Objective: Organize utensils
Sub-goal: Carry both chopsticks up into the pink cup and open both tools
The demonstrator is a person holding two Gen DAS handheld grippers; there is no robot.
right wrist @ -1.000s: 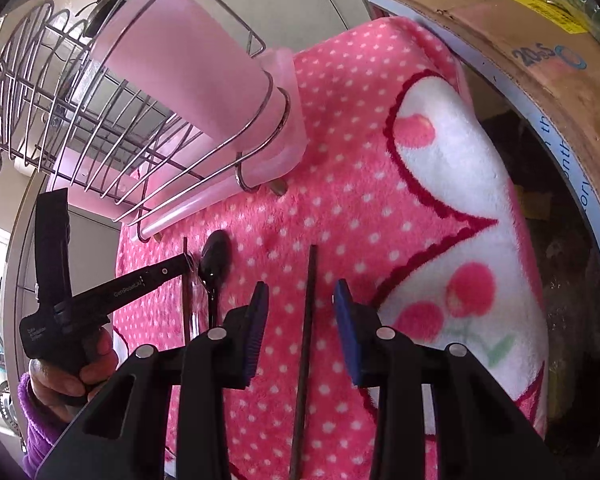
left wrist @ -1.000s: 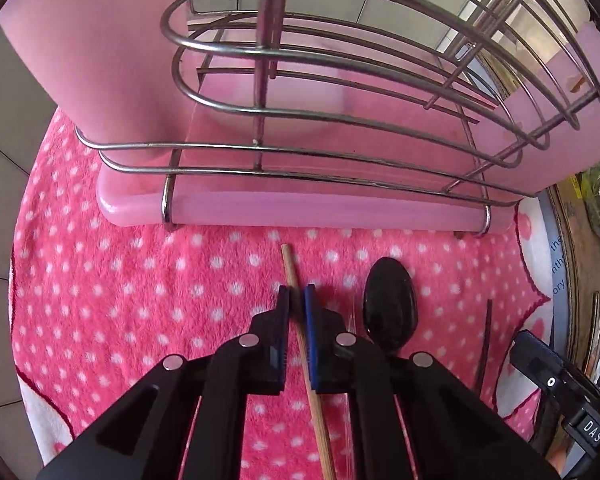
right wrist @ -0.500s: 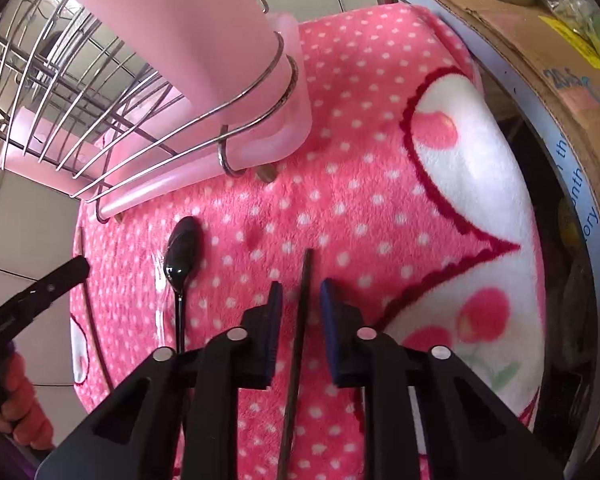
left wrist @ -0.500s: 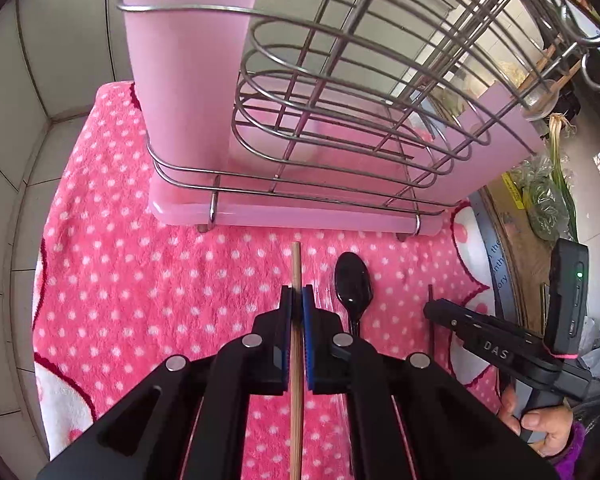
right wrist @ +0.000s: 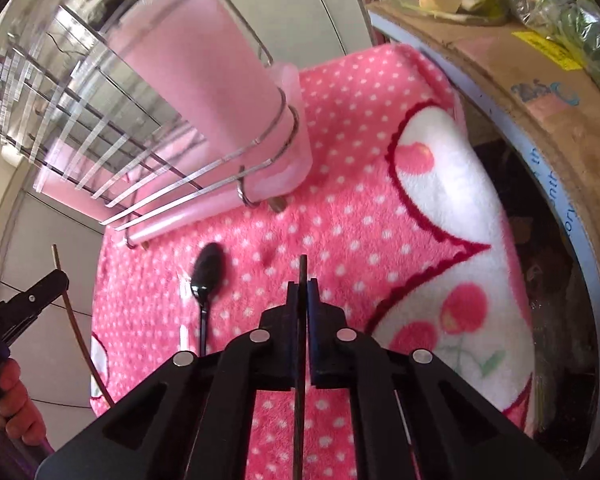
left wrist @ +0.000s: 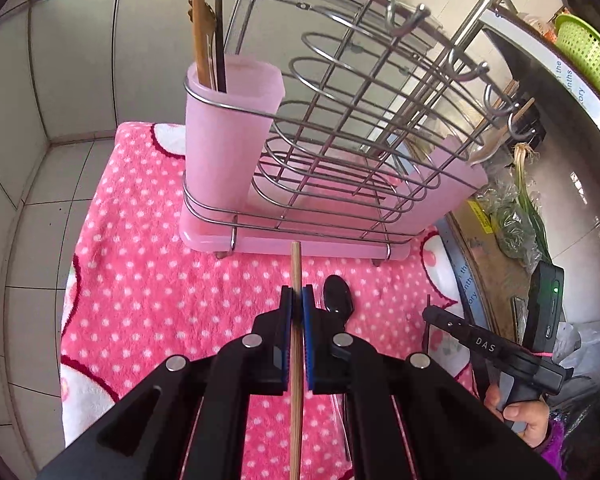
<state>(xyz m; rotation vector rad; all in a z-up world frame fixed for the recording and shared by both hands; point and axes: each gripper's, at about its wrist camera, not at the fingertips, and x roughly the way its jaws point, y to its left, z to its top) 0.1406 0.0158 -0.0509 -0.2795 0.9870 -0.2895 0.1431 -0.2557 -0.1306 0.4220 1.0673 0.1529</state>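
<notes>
A fluffy pink polka-dot towel [left wrist: 147, 292] covers the counter, and on it stands a chrome wire rack [left wrist: 364, 152] on a pale pink plastic tray, with a frosted pink cup [left wrist: 229, 136] clipped in at its left end. A wooden stick and a dark one already stand upright in that cup. The left gripper [left wrist: 296, 300] is pinched tight on a light wooden chopstick [left wrist: 295, 380], its tip pointing to twelve o'clock, near the tray's front edge. A glossy black spoon [left wrist: 339, 294] lies on the towel just at two o'clock from those jaws. The right gripper [right wrist: 302, 292] is clamped just as tightly on a thin dark chopstick [right wrist: 298, 408]; from there the spoon [right wrist: 208, 270] sits at ten o'clock and the rack looms beyond. Cardboard and bagged greens [left wrist: 512, 220] crowd the right side.
</notes>
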